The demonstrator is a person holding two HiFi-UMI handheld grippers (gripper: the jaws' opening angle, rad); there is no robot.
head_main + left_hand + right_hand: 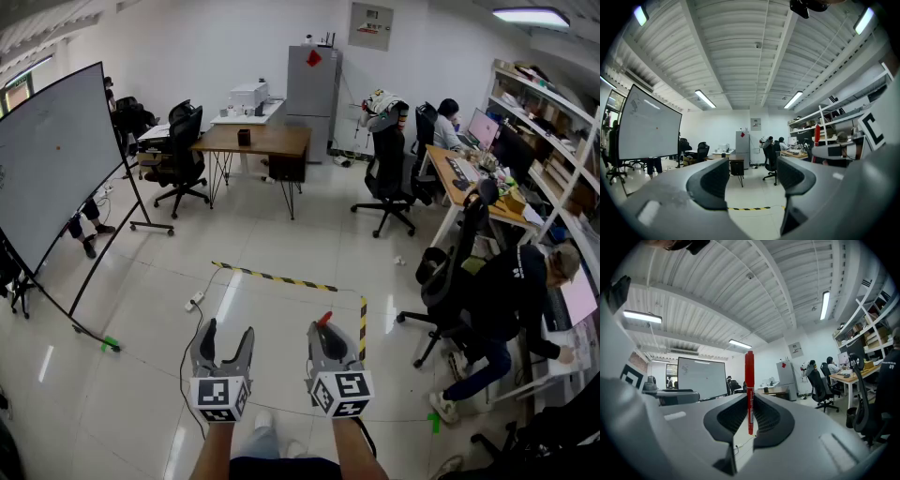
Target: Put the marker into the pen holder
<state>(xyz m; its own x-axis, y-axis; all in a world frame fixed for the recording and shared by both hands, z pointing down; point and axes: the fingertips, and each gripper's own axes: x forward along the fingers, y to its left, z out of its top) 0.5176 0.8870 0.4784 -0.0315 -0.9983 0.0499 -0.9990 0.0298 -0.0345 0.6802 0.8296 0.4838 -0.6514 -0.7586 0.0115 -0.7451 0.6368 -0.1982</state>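
Note:
My right gripper (749, 414) is shut on a red marker (749, 390), which stands upright between its pads and sticks out above them. In the head view that marker's red tip (324, 319) shows just above the right gripper (325, 337), held over the floor in front of me. Beside it my left gripper (223, 339) is open with nothing between its fingers, and the left gripper view shows the gap between its jaws (752, 180) bare. No pen holder is in any view.
A whiteboard on wheels (52, 178) stands at the left. A brown table (251, 141) and black chairs (183, 150) are farther off, with a grey fridge (312, 89) behind. People sit at desks (469, 178) on the right. Yellow-black tape (281, 278) marks the floor.

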